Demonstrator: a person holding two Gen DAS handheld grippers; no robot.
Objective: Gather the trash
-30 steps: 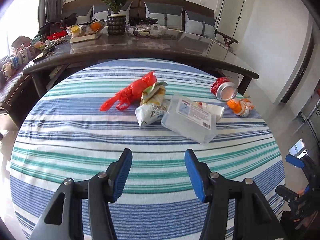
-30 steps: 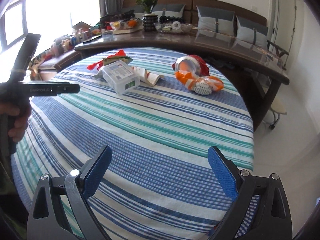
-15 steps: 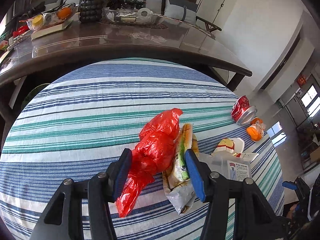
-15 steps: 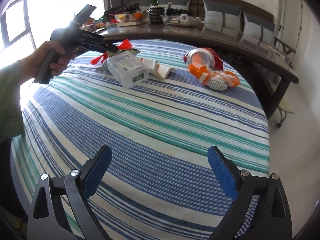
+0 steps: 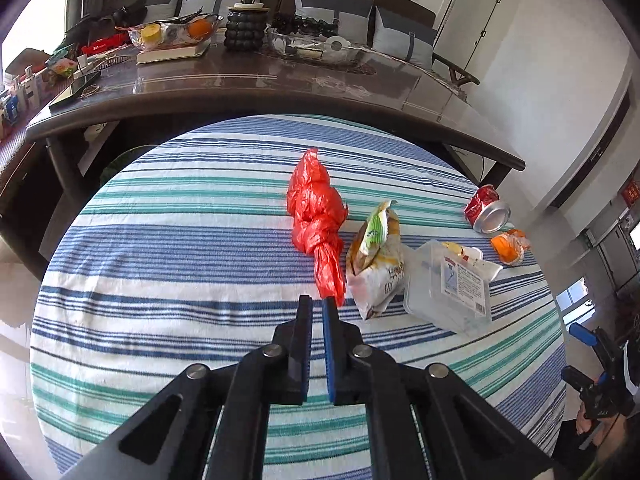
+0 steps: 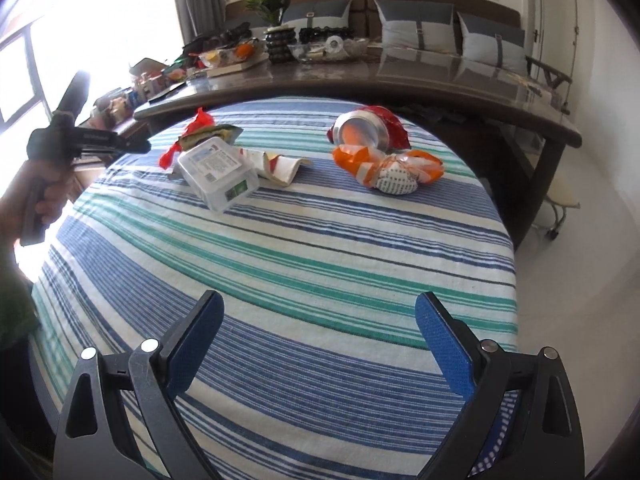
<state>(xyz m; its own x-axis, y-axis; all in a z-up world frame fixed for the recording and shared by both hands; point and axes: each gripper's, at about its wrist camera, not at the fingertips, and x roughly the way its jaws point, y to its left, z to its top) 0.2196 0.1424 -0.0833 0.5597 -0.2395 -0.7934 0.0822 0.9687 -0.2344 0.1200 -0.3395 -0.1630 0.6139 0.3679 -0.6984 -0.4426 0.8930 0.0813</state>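
Observation:
A knotted red plastic bag (image 5: 316,216) lies on the striped round table (image 5: 180,260), with a green and white snack wrapper (image 5: 378,256) and a clear plastic box (image 5: 448,292) to its right. My left gripper (image 5: 316,304) is shut just short of the bag's tail, and only cloth shows in the slit between its pads. A crushed red can (image 6: 366,132) and an orange wrapper (image 6: 394,170) lie at the far right. Over the near cloth my right gripper (image 6: 318,312) stands open, holding nothing. A hand carries the left gripper (image 6: 146,146) at the left of the right wrist view.
A flattened paper cup (image 6: 276,164) lies behind the clear box (image 6: 218,178). A long dark counter (image 5: 280,88) with a plant pot, fruit and clutter curves behind the table. A sofa with grey cushions lines the back wall. White floor lies to the right.
The left gripper's jaws, open around the red bag's tail half a second ago, have closed and now sit just short of the tail. The right gripper stays open in nearly the same place.

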